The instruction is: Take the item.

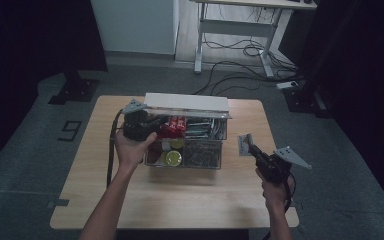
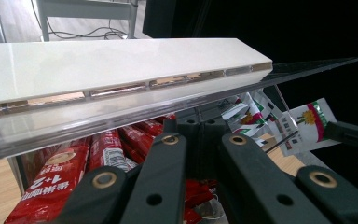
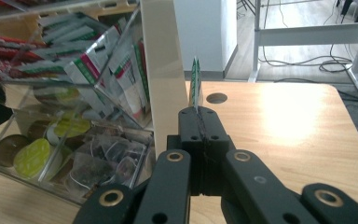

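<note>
1. Two hand-held grippers over one light wooden table [image 1: 105, 200], one per hand.
2. Left gripper [image 1: 139, 122] at the left rear corner of one clear plastic compartment box [image 1: 219, 161]; jaws pressed together in its own view, just under the clear hinged lid [image 2: 307, 70], with nothing visibly caught between the tips.
3. On top of that raised lid, one long cream-white slotted handle bar [image 2: 121, 65], directly above and ahead of the left gripper.
4. Below and left of the left gripper's jaws, a bundle of red stick sachets [image 2: 65, 172]; count unclear, at least three.
5. Right gripper [image 1: 247, 146] well to the right of the box, held above the table; jaws clamped on one small white sachet with green print [image 3: 195, 84], standing edge-on straight up from the tips.
6. The same sachet shown flat in the left gripper view [image 2: 307, 122], far right of the left gripper's jaws.
7. Left of the right gripper, in the box: white-and-green sachets [image 3: 121, 79] in the upper section, too many overlapping to count; round capsules [image 3: 30, 156], two yellow-green and at least one dark; translucent tea bags [image 3: 102, 163], count unclear.
</note>
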{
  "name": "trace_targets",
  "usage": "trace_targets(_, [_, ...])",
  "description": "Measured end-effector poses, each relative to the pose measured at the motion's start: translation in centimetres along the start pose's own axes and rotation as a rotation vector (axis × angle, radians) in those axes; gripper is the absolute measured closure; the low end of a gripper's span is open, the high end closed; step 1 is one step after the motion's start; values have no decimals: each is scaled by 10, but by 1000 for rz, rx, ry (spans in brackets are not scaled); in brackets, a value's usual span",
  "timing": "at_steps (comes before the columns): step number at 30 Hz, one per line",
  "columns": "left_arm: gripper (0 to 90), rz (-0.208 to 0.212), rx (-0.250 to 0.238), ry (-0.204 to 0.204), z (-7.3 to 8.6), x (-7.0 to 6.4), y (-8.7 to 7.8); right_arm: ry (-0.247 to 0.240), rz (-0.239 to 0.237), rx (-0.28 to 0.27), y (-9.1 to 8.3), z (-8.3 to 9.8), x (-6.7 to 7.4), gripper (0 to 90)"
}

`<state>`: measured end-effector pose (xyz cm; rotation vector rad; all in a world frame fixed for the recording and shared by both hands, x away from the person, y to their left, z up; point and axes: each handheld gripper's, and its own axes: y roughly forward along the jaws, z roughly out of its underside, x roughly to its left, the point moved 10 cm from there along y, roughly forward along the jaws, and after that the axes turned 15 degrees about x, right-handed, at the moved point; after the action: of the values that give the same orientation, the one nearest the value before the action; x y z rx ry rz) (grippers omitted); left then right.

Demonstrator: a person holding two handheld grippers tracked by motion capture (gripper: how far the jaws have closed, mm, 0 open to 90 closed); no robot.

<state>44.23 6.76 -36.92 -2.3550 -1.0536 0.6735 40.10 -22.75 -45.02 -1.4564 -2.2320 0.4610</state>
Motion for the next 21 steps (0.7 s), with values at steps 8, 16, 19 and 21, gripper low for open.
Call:
trace_targets(8, [900, -3, -3, -1, 0, -1, 0, 11, 3, 21, 8, 13, -5, 894])
trace_targets(16, [900, -5, -2, 2, 0, -2, 0, 25, 6, 41, 14, 25, -10, 894])
trace_targets(19, [900, -4, -2, 3, 0, -2, 1, 30, 5, 58, 19, 30, -11, 894])
trace_targets(21, [900, -3, -1, 3, 0, -2, 1, 30, 5, 68, 21, 32, -11, 894])
